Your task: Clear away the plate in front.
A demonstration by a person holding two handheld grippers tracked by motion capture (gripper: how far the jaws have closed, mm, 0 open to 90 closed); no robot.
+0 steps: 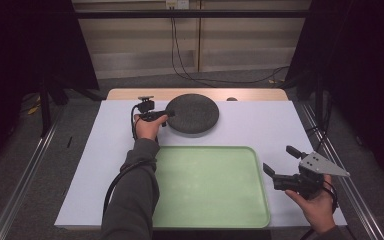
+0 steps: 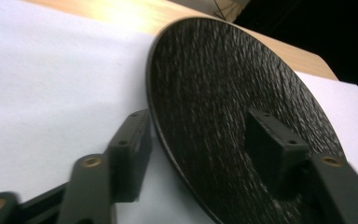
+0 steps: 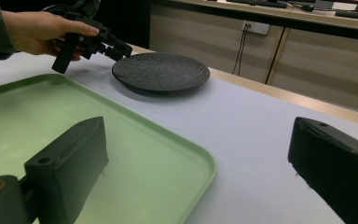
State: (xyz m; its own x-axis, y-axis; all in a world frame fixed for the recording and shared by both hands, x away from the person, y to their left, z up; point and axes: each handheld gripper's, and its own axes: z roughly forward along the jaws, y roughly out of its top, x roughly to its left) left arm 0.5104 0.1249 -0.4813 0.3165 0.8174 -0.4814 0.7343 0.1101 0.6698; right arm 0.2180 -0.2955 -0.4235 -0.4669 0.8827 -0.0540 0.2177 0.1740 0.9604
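On a white-covered table (image 1: 105, 165), your left gripper (image 1: 166, 115) straddles the dark plate's (image 1: 194, 113) near-left rim, jaws apart; your right gripper (image 1: 280, 162) hangs spread beside the green tray (image 1: 210, 187).

Your table (image 1: 280, 125) carries a pale white sheet, and a strip of light wood (image 1: 130, 94) shows along its far edge. Past that you face a low run of beige cabinet panels (image 1: 240, 40) with a dark rail along the top — a wall socket (image 1: 176, 4) sits up there, and black cables (image 1: 180, 60) drop from it and trail across the grey carpeted floor (image 1: 25, 150). Black curtains (image 1: 25, 45) hang at both sides, leaving the edges of the room dim. Metal rails (image 1: 25, 175) run along the floor on either side of your table — light falls mostly on its top.
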